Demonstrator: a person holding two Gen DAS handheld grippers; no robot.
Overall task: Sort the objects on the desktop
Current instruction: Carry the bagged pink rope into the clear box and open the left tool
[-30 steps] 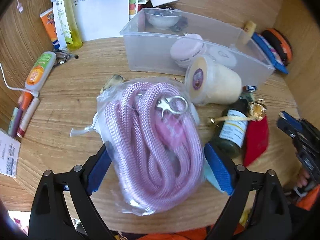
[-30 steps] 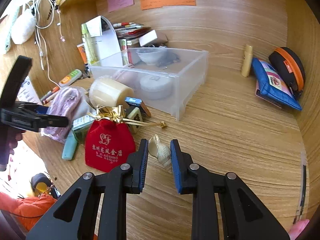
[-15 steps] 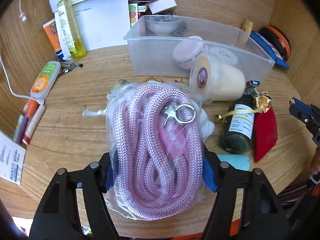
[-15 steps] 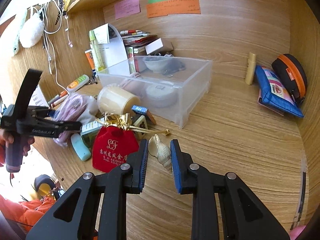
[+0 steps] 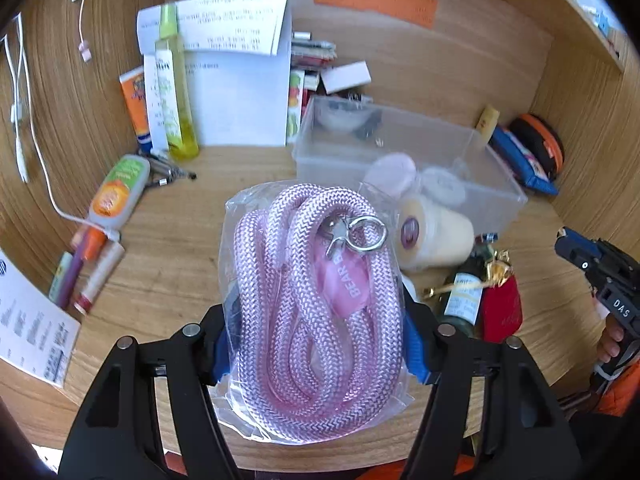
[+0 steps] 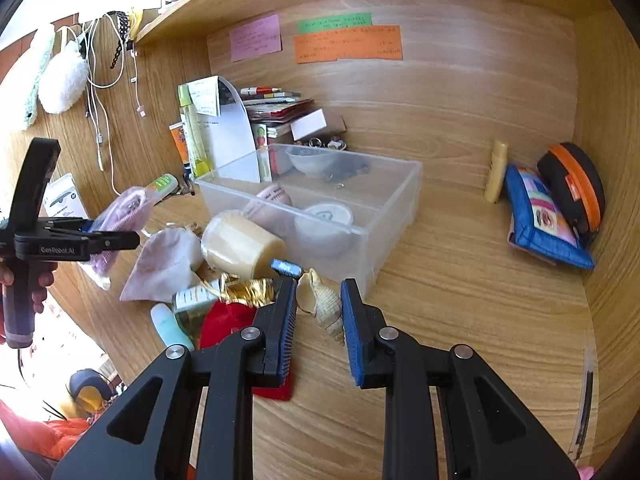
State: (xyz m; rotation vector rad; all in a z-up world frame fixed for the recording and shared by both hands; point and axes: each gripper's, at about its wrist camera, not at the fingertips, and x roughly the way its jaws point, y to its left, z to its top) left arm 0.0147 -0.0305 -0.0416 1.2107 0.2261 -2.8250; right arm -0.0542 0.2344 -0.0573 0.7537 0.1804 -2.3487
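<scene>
Left wrist view
Left gripper (image 5: pixel 318 350): its two blue-padded fingers press on either side of a clear bag of pink rope (image 5: pixel 316 304), gripping it.
Bag: held up in front of the camera, above the desk (image 5: pixel 168 248); a silver clasp (image 5: pixel 356 234) lies on top of the coils.
Bin (image 5: pixel 404 160): clear plastic, behind the bag; a pink round case (image 5: pixel 390 172) and a white bowl (image 5: pixel 340 118) sit inside.
Candle (image 5: pixel 434 240): cream cylinder lying on its side, just in front of the bin.
Right of bag: a dark bottle (image 5: pixel 462 300) beside a red pouch (image 5: pixel 500 304) with a gold tie.
Left of bag: an orange-and-green tube (image 5: pixel 118 192), pens (image 5: pixel 86 268), and a tall yellow bottle (image 5: pixel 176 92) upright against the back wall.
Far right: the right gripper (image 5: pixel 600 268), seen from the side.

Right wrist view
Right gripper (image 6: pixel 319 312): a seashell (image 6: pixel 322 300) sits between its blue pads; the jaws stand narrowly apart, and contact with the shell cannot be told.
Seashell: lies on the desk, just in front of the bin (image 6: pixel 384 216), beside the red pouch (image 6: pixel 236 320).
Left gripper (image 6: pixel 116 238): at the left edge, raised, holding the rope bag (image 6: pixel 124 216) off the desk.
Under it: a pale cloth pouch (image 6: pixel 164 260), the candle (image 6: pixel 240 244) and a mint tube (image 6: pixel 170 328).
Right side: a blue wallet (image 6: pixel 540 216) and a black-and-orange case (image 6: pixel 572 184) against the wall.
</scene>
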